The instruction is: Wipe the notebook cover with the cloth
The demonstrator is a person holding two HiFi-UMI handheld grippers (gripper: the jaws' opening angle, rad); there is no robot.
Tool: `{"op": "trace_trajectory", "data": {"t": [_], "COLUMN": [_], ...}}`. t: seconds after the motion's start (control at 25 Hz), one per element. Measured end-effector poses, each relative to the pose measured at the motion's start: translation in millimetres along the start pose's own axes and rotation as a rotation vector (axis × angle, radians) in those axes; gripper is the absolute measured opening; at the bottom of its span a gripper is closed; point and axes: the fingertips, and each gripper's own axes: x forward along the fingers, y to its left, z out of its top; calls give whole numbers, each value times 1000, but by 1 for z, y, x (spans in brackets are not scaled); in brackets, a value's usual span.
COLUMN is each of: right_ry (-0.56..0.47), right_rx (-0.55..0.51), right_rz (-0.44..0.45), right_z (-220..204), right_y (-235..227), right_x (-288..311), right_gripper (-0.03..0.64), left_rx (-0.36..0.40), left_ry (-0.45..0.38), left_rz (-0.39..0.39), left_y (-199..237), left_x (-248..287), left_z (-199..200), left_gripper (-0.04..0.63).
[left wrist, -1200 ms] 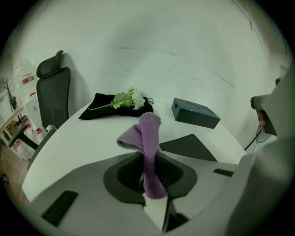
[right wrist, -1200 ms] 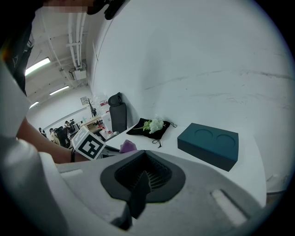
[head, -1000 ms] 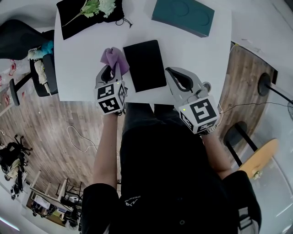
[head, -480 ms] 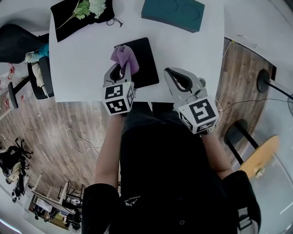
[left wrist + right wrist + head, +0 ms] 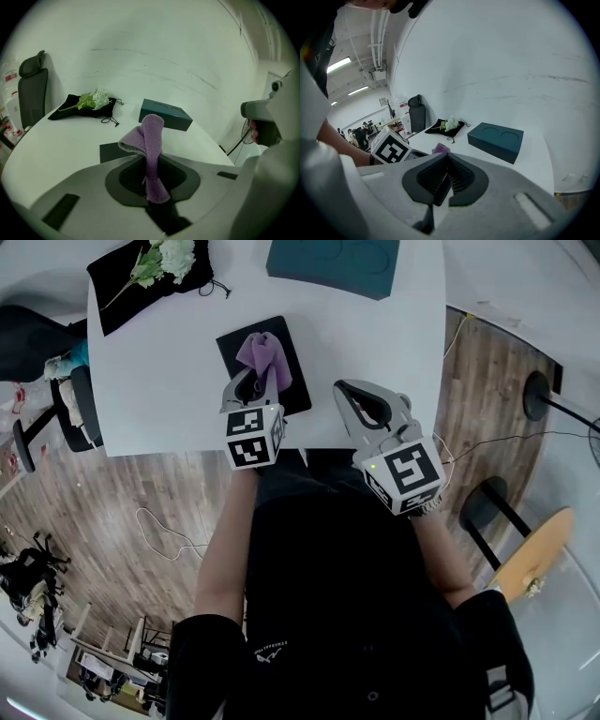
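A black notebook [image 5: 236,351] lies flat near the front edge of the white table [image 5: 159,371]. My left gripper [image 5: 255,382] is shut on a purple cloth [image 5: 265,356], which hangs over the notebook's right half. In the left gripper view the cloth [image 5: 151,140] stands up from between the closed jaws of the left gripper [image 5: 152,180], with a corner of the notebook [image 5: 110,152] behind it. My right gripper [image 5: 347,390] hovers at the table's front edge, right of the notebook, shut with nothing in it. The right gripper view shows the right gripper [image 5: 443,180] closed and a bit of the cloth [image 5: 439,149] beyond.
A teal box [image 5: 333,263] sits at the table's far side, also seen as the teal box [image 5: 496,139]. A black pouch with white flowers [image 5: 150,273] lies at the far left. An office chair [image 5: 52,381] stands left of the table, a stool [image 5: 487,512] at the right.
My left gripper has carried the cloth rightward, from beside the notebook's left edge to over the notebook. The right gripper has stayed at the table's front edge.
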Motion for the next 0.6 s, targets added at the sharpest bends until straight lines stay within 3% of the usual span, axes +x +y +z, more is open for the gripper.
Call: {"op": "trace_trajectory", "data": {"t": [0.6], "right_ry": [19], "right_rx": [12], "right_rz": [-17], "right_z": [-8], "right_y": [-7], "right_x": [-4], "right_gripper": [3], "left_rx": [61], "left_ry": [66], "left_rz": [-19], "left_y": [-17], "left_x": [27], "left_z": [-18], "left_gripper": [67]}}
